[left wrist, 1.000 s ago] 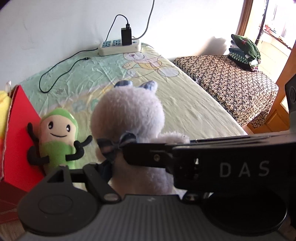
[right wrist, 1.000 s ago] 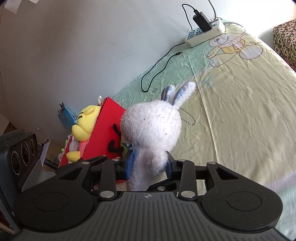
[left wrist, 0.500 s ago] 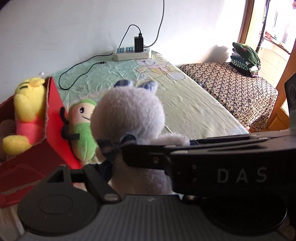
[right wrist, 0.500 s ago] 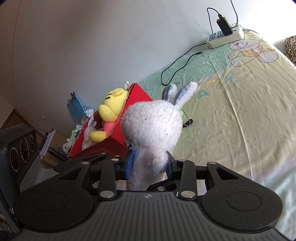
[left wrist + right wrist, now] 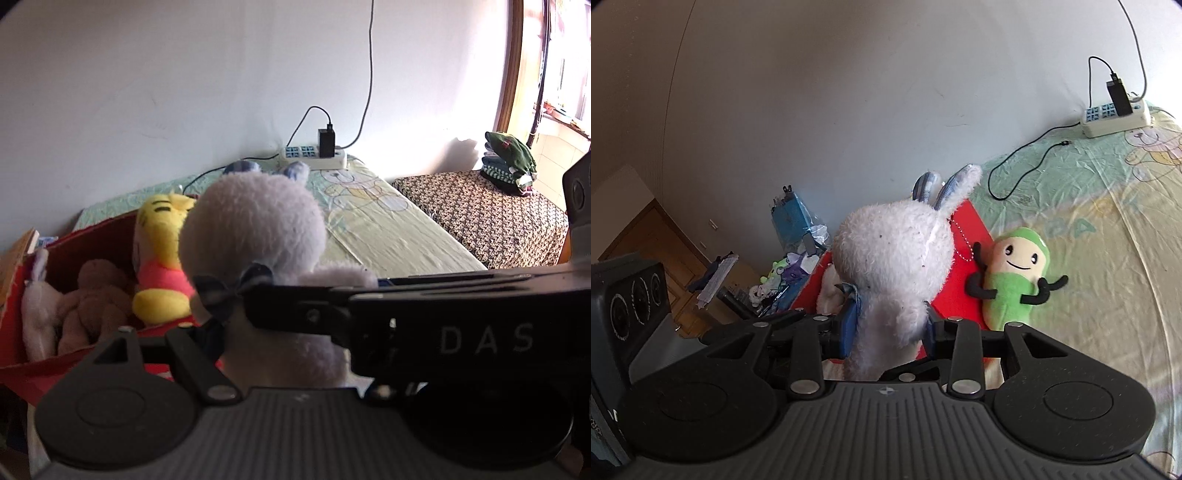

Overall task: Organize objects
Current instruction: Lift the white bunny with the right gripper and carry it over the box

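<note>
A white plush rabbit (image 5: pixel 255 236) with blue-lined ears fills the middle of both views (image 5: pixel 894 258). My right gripper (image 5: pixel 890 328) is shut on its body. My left gripper (image 5: pixel 284 325) also holds it, with the right gripper's body crossing in front. The rabbit hangs above the edge of a red box (image 5: pixel 22 365) on the bed. In the box lie a yellow plush (image 5: pixel 162 243), a brown plush (image 5: pixel 96 299) and a pale plush (image 5: pixel 37 317). A green plush (image 5: pixel 1015 277) leans against the box's outer wall (image 5: pixel 964 247).
A power strip (image 5: pixel 1115 118) with a charger and black cable (image 5: pixel 1023 162) lies at the bed's far end by the wall. A patterned cover (image 5: pixel 480 218) with folded clothes (image 5: pixel 509 162) is to the right. Clutter and a speaker (image 5: pixel 628 302) stand left of the bed.
Both grippers have carried the rabbit left and up, from beside the box to over its edge. The inside of the box has come into view.
</note>
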A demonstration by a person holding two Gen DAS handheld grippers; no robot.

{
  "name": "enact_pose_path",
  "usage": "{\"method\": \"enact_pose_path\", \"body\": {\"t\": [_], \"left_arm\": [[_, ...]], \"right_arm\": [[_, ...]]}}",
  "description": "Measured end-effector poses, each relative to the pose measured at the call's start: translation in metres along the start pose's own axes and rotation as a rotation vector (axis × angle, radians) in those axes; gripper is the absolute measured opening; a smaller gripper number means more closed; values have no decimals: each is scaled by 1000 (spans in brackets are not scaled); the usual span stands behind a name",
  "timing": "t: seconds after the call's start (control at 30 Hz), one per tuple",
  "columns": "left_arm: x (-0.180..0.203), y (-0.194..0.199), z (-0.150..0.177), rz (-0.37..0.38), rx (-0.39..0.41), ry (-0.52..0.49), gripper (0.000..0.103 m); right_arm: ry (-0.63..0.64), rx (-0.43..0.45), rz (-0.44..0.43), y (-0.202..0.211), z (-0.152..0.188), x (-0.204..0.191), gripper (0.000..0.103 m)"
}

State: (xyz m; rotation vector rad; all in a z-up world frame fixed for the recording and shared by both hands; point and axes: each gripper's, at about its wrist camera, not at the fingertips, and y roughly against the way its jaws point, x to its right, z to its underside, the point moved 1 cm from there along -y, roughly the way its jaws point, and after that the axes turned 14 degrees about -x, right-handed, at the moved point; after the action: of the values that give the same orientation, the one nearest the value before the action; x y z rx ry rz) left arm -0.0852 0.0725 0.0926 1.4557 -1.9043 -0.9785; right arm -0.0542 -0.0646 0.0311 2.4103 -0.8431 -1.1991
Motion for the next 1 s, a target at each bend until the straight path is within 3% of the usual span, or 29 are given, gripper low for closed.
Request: {"method": "enact_pose_path", "body": {"t": [0.43,1.0], "left_arm": [[-80,26,-1,-4,68,73,70],[-164,-17,-14,96,7,142,70]], "right_arm": [[89,21,-12,-49,-26,-56,39],[85,-30,89,-122,-54,-75,39]]}}
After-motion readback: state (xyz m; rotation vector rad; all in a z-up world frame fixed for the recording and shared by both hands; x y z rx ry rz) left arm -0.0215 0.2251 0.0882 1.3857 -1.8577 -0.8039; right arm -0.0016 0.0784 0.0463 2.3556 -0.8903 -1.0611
